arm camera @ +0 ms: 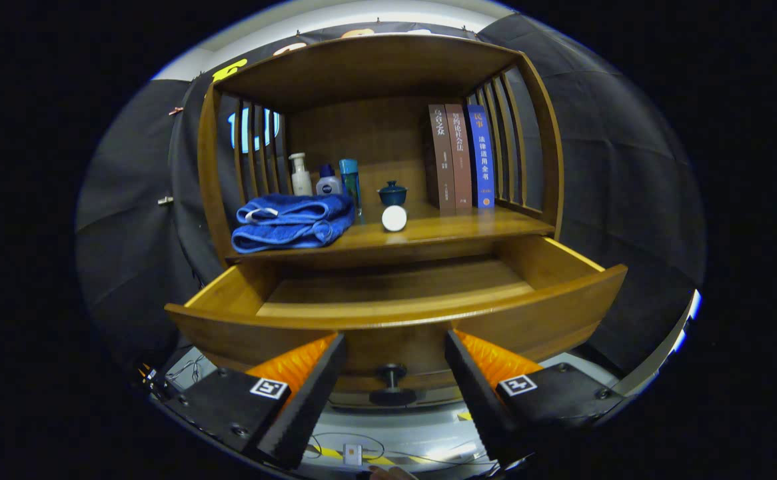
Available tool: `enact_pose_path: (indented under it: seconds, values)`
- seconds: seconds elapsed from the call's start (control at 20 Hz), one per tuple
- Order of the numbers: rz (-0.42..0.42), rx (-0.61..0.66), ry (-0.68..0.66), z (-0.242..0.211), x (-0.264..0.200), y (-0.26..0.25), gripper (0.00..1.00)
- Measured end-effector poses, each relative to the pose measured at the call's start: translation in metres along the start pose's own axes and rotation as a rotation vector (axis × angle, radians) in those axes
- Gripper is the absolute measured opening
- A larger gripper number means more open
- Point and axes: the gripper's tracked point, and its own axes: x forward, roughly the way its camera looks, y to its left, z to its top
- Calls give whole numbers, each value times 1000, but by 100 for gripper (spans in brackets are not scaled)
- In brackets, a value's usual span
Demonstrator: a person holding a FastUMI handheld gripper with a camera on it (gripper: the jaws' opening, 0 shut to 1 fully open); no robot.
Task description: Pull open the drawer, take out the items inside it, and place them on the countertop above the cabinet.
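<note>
In the gripper view, the gripper (394, 373) sits low in front of the cabinet (210, 180), its two fingers spread wide and holding nothing. Between them, a little ahead, is the dark knob (392, 375) on the drawer (395, 320) front; neither finger touches it. That gap fits a hand that has let go of the knob, or hangs back from it, rather than one gripping it.

The drawer is pulled well out, so its inside faces the camera. The visible floor of the drawer, at 12 o'clock from the fingers, looks bare wood; the near strip behind the front panel is hidden, so I cannot tell whether anything lies there.

Above the drawer, the countertop (468, 230) carries several things. A folded blue towel (292, 223) lies at about 11 o'clock from the fingers. Behind it stand a white pump bottle (300, 175), a small white-and-blue bottle (328, 181) and a tall teal bottle (350, 180), set at the back so they keep the front edge free. A small white round thing (394, 218) sits at 12 o'clock near the shelf edge, with a dark blue lidded cup (392, 193) just behind it. Three books (460, 157) stand upright at 1 o'clock, leaning on the slatted side.

Judging by this, the opening step is done, and the items may already be up on the counter.
</note>
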Motion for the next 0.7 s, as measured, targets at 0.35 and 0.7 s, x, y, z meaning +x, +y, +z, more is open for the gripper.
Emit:
enact_pose_path:
  seconds: [0.35,0.7]
  values:
    - [4,11,0,16,48,3,100]
    - [10,18,-4,28,97,3,100]
